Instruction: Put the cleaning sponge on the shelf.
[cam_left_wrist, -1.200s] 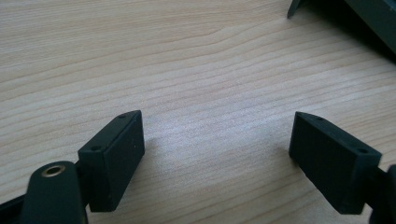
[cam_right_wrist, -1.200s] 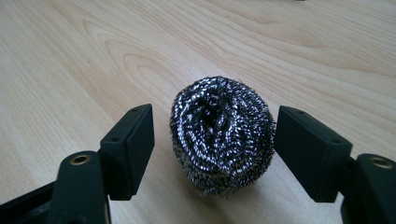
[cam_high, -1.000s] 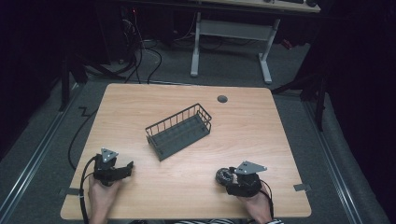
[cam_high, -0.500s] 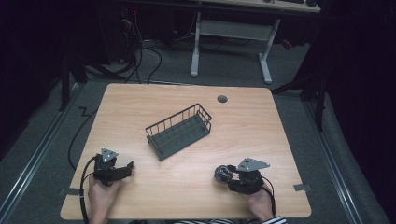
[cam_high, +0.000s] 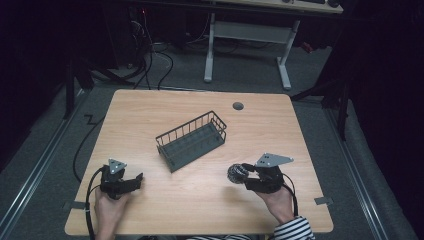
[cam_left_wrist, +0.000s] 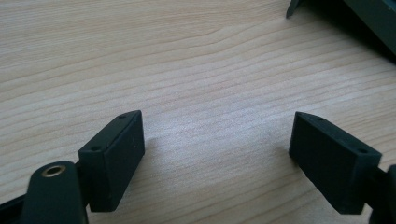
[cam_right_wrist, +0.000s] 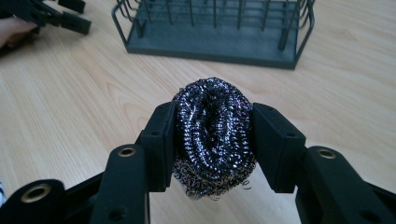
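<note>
Both jaws of the right gripper (cam_right_wrist: 215, 135) have just closed, pinching the steel scourer (cam_right_wrist: 215, 135) near the wire basket (cam_high: 192, 140); springy coils might slip, seemingly. Left gripper (cam_left_wrist: 217, 154) spread, empty.

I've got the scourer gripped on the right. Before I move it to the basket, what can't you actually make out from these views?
- Underside of the steel scourer: right gripper view, hidden by its own bulk and the right gripper's fingers.
- Basket floor: high view, too small and dark to tell if it is bare; right gripper view, cut off by the top edge.
- Left gripper: left gripper view, basket cut off at the corner.
</note>
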